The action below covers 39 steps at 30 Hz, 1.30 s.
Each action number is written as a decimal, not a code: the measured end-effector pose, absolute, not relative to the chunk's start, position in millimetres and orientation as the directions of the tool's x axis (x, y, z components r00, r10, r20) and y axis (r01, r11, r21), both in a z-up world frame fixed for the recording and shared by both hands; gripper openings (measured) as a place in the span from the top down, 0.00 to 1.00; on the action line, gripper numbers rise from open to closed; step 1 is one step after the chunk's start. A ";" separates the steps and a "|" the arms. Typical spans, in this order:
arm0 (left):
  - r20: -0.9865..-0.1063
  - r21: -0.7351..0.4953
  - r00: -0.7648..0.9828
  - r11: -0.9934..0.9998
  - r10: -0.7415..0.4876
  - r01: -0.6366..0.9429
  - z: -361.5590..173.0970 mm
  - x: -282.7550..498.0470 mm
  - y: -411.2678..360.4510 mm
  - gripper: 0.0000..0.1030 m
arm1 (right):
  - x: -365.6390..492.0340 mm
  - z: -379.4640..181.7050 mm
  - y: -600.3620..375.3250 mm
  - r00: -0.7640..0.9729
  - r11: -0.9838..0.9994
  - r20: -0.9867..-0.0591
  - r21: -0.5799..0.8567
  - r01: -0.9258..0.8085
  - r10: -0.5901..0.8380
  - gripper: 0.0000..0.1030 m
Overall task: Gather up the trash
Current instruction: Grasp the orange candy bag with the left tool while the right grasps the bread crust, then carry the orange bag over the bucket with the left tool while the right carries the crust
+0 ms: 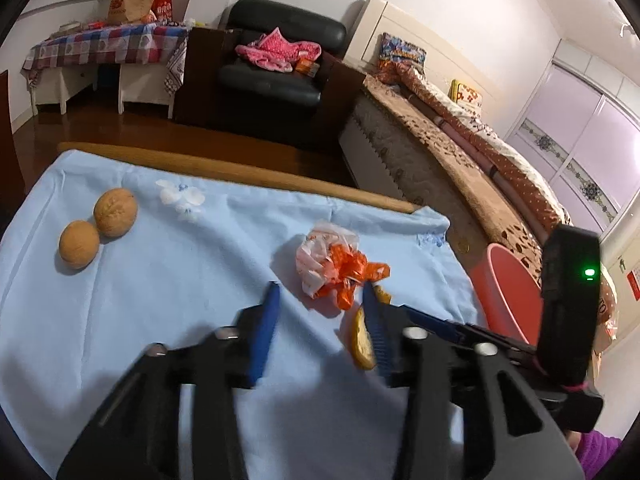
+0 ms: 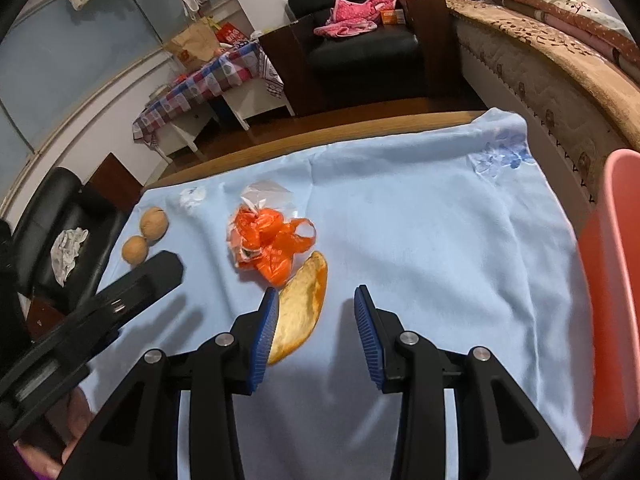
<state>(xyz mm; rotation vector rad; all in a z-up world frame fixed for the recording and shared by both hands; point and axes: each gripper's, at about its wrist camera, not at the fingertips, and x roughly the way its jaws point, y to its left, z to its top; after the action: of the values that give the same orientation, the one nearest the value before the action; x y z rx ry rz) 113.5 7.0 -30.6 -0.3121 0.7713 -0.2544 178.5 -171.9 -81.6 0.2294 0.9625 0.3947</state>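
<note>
A crumpled orange and clear plastic bag (image 1: 332, 264) (image 2: 268, 240) lies on the light blue tablecloth (image 1: 180, 280). A curved piece of orange peel (image 2: 302, 304) (image 1: 362, 340) lies just in front of it. My left gripper (image 1: 320, 288) is open, its blue pads short of the bag, with only cloth between them. The peel is just outside its right finger. My right gripper (image 2: 317, 292) is open above the cloth. The peel lies against the inner side of its left finger (image 2: 266, 328), and no pad presses on it.
Two walnuts (image 1: 116, 212) (image 2: 154, 220) sit at the cloth's far left. A pink bin (image 1: 508, 292) (image 2: 612, 280) stands off the table's right edge, beside a bed (image 1: 460, 152). Beyond the table are a wooden floor and a black armchair (image 1: 280, 64) with pink clothes.
</note>
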 end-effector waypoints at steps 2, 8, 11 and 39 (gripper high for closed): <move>-0.648 -0.360 0.683 0.926 -0.338 0.116 -31.9 116.6 3.2 0.56 | 180.7 -83.9 -169.8 0.502 0.902 -0.749 0.364 -0.232 0.432 0.70; -0.678 -0.358 0.650 0.927 -0.342 0.114 -39.8 130.3 -7.0 0.56 | 176.1 -85.0 -179.5 0.493 0.896 -0.749 0.372 -0.240 0.443 0.96; -0.691 -0.345 0.637 0.930 -0.342 0.126 -44.2 136.2 -14.9 0.56 | 169.4 -82.1 -195.2 0.502 0.891 -0.738 0.407 -0.201 0.450 0.96; -0.702 -0.265 0.662 0.959 -0.261 0.097 -55.5 154.4 -31.6 0.62 | 139.1 -70.1 -223.7 0.531 0.877 -0.704 0.440 -0.194 0.471 0.96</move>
<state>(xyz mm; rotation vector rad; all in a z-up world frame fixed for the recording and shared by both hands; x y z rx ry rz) 154.4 -31.6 -55.5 -0.2124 0.8238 -0.2041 139.1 -223.7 -70.1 0.3268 0.9318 0.4053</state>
